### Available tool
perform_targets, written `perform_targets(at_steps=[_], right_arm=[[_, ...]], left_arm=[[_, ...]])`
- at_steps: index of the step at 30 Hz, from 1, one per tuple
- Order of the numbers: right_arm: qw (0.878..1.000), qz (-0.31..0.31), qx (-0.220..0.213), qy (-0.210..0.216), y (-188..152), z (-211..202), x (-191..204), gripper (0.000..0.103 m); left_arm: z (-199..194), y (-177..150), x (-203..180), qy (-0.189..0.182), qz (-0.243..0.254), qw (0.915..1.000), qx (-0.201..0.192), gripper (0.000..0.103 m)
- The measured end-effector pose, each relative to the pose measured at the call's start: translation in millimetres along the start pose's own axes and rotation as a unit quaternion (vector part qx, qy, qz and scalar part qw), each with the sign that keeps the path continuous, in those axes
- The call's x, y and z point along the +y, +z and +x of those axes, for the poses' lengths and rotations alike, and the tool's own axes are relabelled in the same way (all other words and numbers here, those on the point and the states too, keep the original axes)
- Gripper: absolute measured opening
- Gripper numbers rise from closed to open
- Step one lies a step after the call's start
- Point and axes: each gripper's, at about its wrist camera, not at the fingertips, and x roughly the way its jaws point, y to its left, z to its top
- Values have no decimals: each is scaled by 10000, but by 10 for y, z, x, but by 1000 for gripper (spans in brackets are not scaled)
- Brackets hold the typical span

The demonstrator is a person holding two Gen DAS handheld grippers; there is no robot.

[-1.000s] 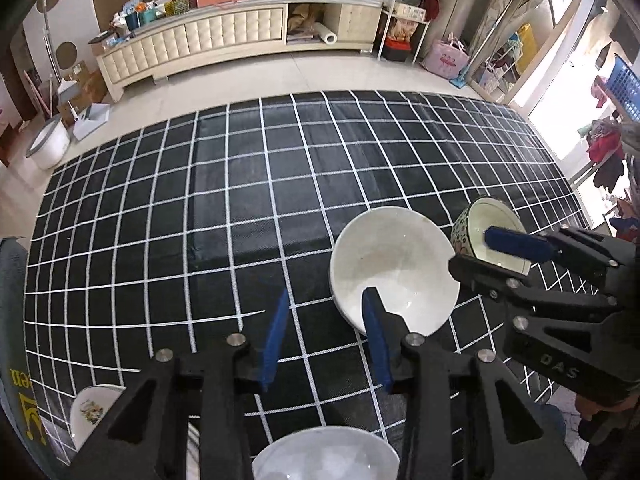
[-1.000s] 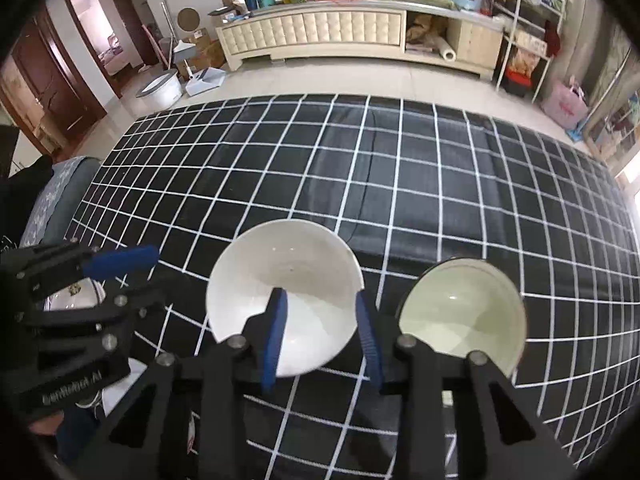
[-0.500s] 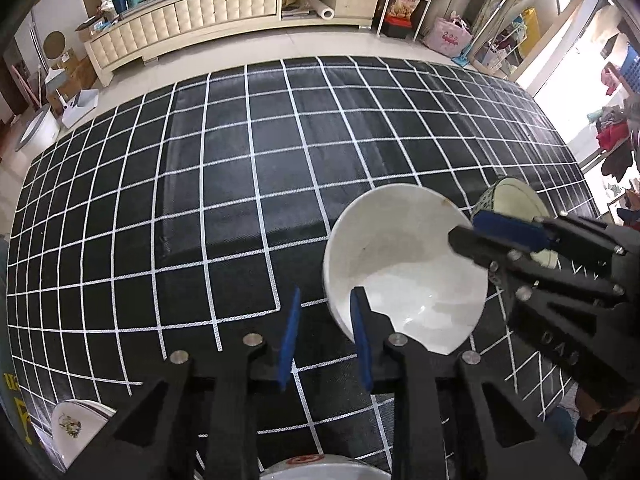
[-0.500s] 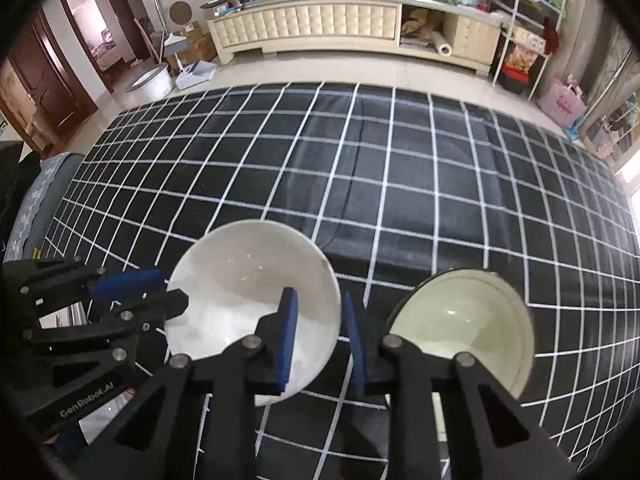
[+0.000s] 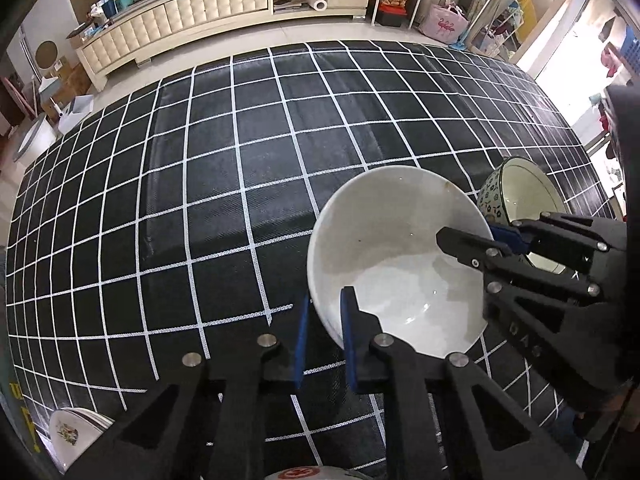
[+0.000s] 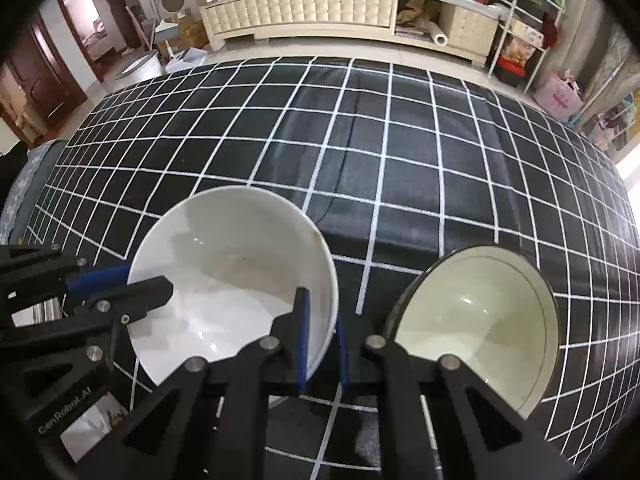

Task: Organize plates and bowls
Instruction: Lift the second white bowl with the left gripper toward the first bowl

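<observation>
A plain white bowl (image 5: 400, 272) (image 6: 232, 264) sits on the black gridded cloth (image 5: 200, 200). My left gripper (image 5: 325, 304) (image 6: 148, 278) straddles its left rim, jaws closing, blue pads pressed on the wall. Over the opposite rim, my right gripper (image 6: 320, 312) (image 5: 466, 234) is closing the same way, one pad inside and one outside. Just right of the white bowl stands a pale green bowl with a flower-patterned outside (image 6: 480, 320) (image 5: 520, 196).
A decorated plate (image 5: 68, 436) lies at the near left corner of the cloth, and another dish rim (image 5: 304, 474) shows at the bottom edge. The far cloth (image 6: 360, 140) is bare. A long cream cabinet (image 5: 180, 12) and shelves stand beyond it.
Both grippers have come down onto the white bowl and narrowed from open to gripping its opposite rims. The bowls have not shifted on the cloth.
</observation>
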Motion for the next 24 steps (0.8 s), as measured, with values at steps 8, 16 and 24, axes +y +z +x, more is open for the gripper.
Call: perform_targets(at_steps=[8,16,24], right_arm=[[9992,361,-141,118,-59,-204,-16,15],[9986,339,-370,169,-87,-619,100,15],[9980,84,-622,101,-238,-1098,472,15]], left_arm=[[-79,-8,-63,76,-24,10000,-16,14],[-518,-107,-28,10,-129,9996,-239,14],[-1049,-410,-21,112,-160,9985,-510,14]])
